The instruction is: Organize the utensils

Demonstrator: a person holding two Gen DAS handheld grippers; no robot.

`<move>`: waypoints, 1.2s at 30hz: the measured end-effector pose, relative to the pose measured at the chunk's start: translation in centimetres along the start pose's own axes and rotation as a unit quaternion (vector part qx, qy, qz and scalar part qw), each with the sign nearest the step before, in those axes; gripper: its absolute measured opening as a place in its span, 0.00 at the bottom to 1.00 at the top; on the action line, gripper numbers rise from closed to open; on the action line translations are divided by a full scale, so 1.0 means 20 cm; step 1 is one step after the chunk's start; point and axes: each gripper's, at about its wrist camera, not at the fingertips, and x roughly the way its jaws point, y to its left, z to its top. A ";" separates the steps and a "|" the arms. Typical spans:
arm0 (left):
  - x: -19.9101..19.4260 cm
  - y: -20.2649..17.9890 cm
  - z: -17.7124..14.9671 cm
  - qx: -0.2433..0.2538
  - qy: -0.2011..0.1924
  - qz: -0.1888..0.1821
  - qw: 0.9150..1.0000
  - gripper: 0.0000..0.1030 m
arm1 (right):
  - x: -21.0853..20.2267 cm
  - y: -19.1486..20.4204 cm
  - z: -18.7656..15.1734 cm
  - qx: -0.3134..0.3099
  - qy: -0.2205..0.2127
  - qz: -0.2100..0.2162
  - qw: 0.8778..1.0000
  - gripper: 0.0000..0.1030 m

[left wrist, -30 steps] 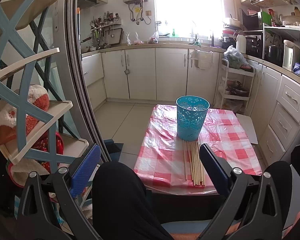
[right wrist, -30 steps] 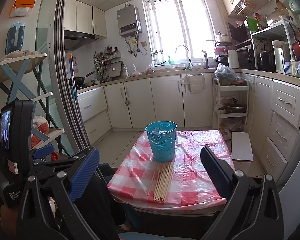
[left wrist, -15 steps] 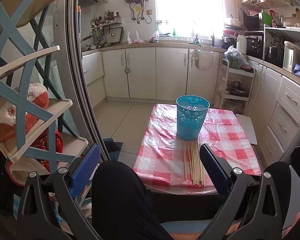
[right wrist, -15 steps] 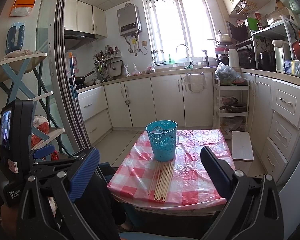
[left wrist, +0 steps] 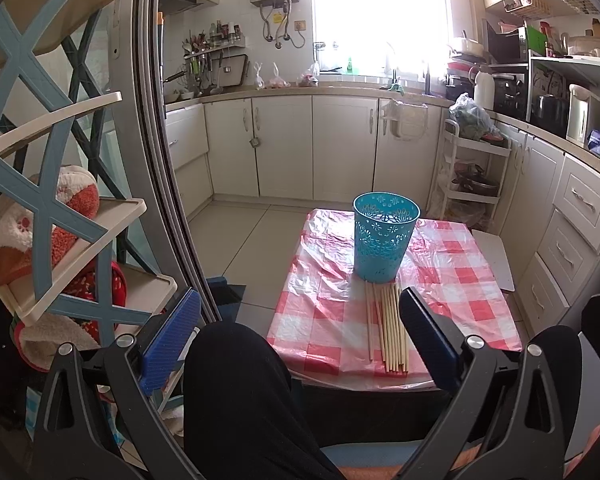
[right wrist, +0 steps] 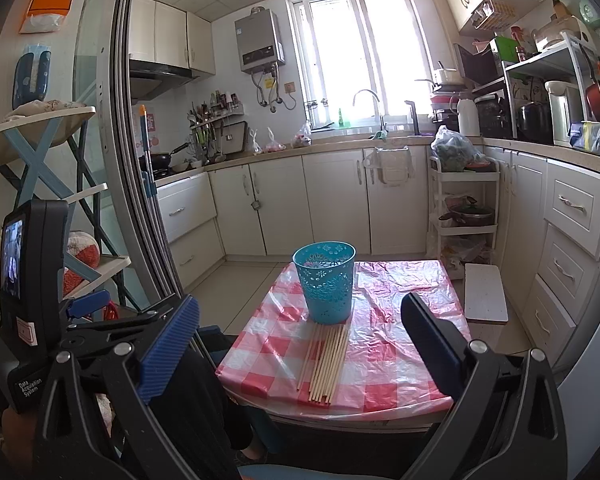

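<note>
Several pale wooden chopsticks lie side by side on a low table with a red-and-white checked cover. Just behind them stands an upright teal openwork cup, seemingly empty. My left gripper is open, held back from the table's near edge above a person's dark-clad knee. My right gripper is also open, nothing between its blue-padded fingers, short of the table.
White kitchen cabinets and a counter run along the back and right. A white trolley stands beyond the table, a white board beside it. A blue-and-cream shelf rack and a sliding door frame stand at left.
</note>
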 end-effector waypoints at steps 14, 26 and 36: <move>-0.04 0.00 0.01 -0.009 -0.006 0.000 1.000 0.93 | 0.00 0.02 0.01 -0.003 0.000 0.003 1.000 0.94; -0.04 0.02 0.01 -0.010 -0.004 -0.002 1.000 0.93 | 0.01 0.01 0.00 0.001 0.008 0.007 1.000 0.94; -0.03 0.04 0.01 -0.012 -0.001 0.003 1.000 0.93 | 0.02 0.00 -0.01 0.003 0.012 0.009 1.000 0.94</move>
